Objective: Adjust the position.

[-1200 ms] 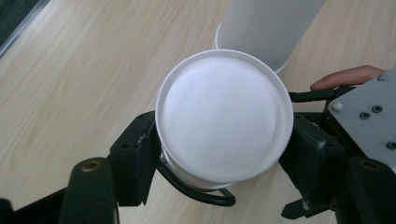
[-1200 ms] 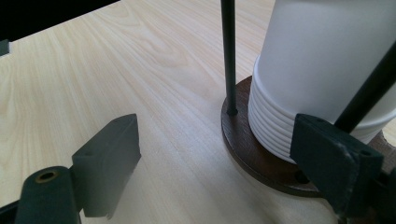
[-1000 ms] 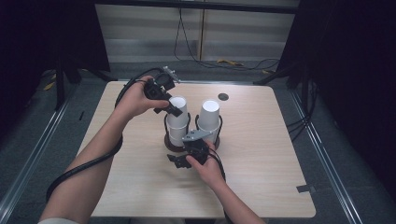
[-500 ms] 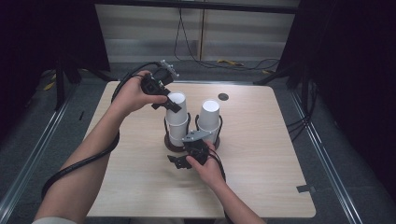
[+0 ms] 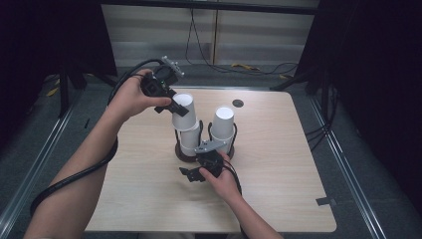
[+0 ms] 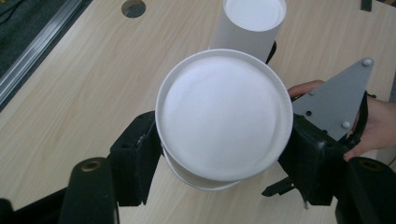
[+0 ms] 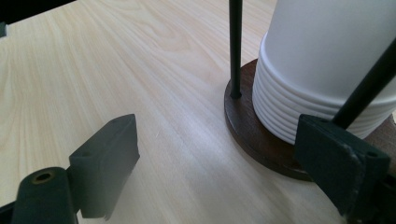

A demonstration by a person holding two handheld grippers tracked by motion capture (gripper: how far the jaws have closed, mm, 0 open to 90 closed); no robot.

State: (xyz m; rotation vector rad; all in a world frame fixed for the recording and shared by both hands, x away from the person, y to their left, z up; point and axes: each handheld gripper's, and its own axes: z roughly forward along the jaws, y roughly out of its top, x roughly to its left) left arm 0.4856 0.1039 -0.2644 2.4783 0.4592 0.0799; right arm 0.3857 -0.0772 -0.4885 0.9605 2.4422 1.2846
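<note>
My left gripper (image 5: 177,109) is shut on an upside-down white paper cup (image 5: 183,102), held tilted just above the left stack of cups (image 5: 190,140). In the left gripper view the cup's flat bottom (image 6: 224,112) sits between the two black jaws. The stack stands in a holder with a round brown base (image 5: 180,153) and thin black rods. A second stack (image 5: 223,122) stands in its own holder to the right. My right gripper (image 5: 195,173) rests low by the left holder, open, with bare table between its jaws (image 7: 224,172); the base (image 7: 252,135) lies by one jaw.
The wooden table (image 5: 278,164) has a small round hole (image 5: 238,103) at the back. Black cables trail from both grippers. Dark floor and metal rails surround the table on the left and right.
My left gripper has lifted the top cup up and off the left stack, tilting it slightly. The right gripper has stayed where it was.
</note>
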